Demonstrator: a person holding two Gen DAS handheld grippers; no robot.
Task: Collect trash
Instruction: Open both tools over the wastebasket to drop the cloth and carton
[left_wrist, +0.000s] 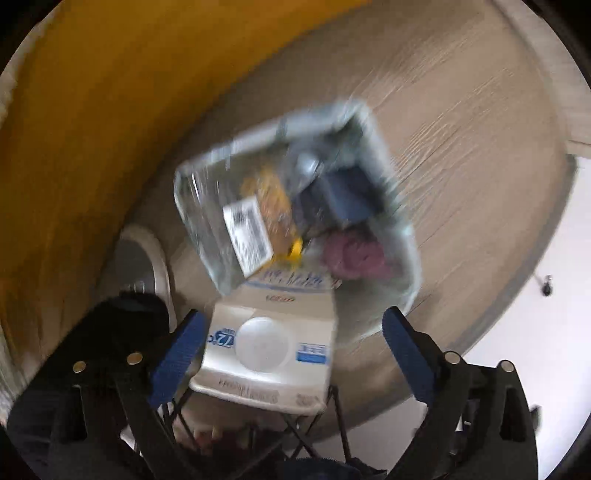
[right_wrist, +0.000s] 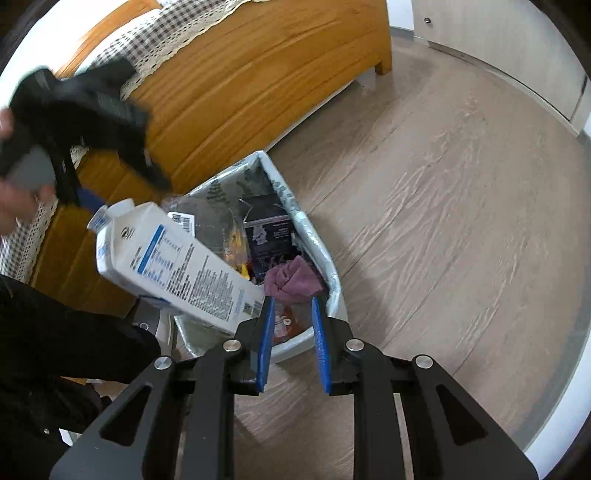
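A white milk carton (left_wrist: 269, 350) (right_wrist: 177, 266) with blue print and a white cap hangs tilted over the near left rim of the bag-lined trash bin (left_wrist: 402, 221) (right_wrist: 325, 258). Its base points into the bin. My left gripper (left_wrist: 293, 315) stands open wide around the carton's top, and its pads (left_wrist: 177, 362) are off the carton's sides. In the bin lie a purple cloth (left_wrist: 354, 254) (right_wrist: 291, 280), a dark packet (right_wrist: 269, 232) and yellow wrappers (left_wrist: 273, 199). My right gripper (right_wrist: 291, 301) hovers over the bin's near rim, jaws a narrow gap apart with nothing between them.
An orange-brown wooden bed frame (right_wrist: 258, 74) with a checked, lace-edged cloth (right_wrist: 147, 40) stands just behind the bin. Wood-look floor (right_wrist: 443, 221) spreads to the right up to a white wall (right_wrist: 498, 44). A round grey-white object (left_wrist: 140, 266) sits left of the bin. A person's dark sleeve (right_wrist: 55, 350) is at the lower left.
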